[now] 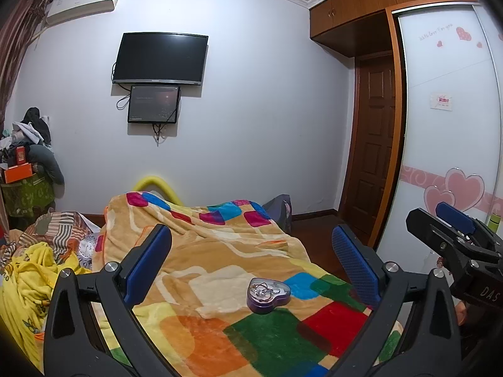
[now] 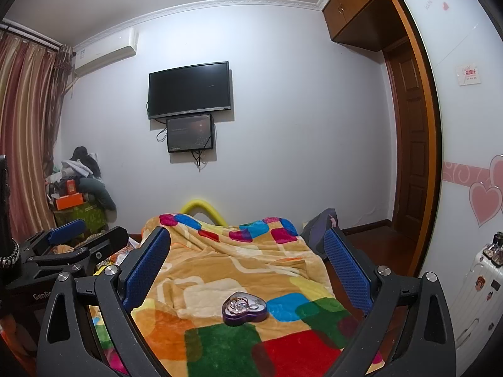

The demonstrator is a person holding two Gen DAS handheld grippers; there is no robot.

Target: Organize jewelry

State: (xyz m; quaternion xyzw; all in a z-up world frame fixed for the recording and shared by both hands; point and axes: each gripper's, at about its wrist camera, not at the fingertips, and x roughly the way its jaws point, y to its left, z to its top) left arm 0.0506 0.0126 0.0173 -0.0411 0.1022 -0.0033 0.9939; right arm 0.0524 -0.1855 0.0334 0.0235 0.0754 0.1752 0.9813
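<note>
A purple heart-shaped tin (image 1: pixel 268 294) lies on the patchwork blanket (image 1: pixel 220 251), its top showing a tangle of small jewelry pieces. It also shows in the right wrist view (image 2: pixel 244 308). My left gripper (image 1: pixel 251 254) is open and empty, held above the blanket just short of the tin. My right gripper (image 2: pixel 246 256) is open and empty too, at about the same distance. Each gripper shows at the edge of the other's view: the right one (image 1: pixel 452 232) and the left one (image 2: pixel 72 242).
The bed carries a yellow cloth (image 1: pixel 28 282) and a striped quilt (image 1: pixel 59 229) at the left. A white suitcase (image 2: pixel 471 298) stands at the right by the wardrobe (image 1: pixel 446 125). A pile of clothes and boxes (image 2: pixel 78 185) sits in the far left corner.
</note>
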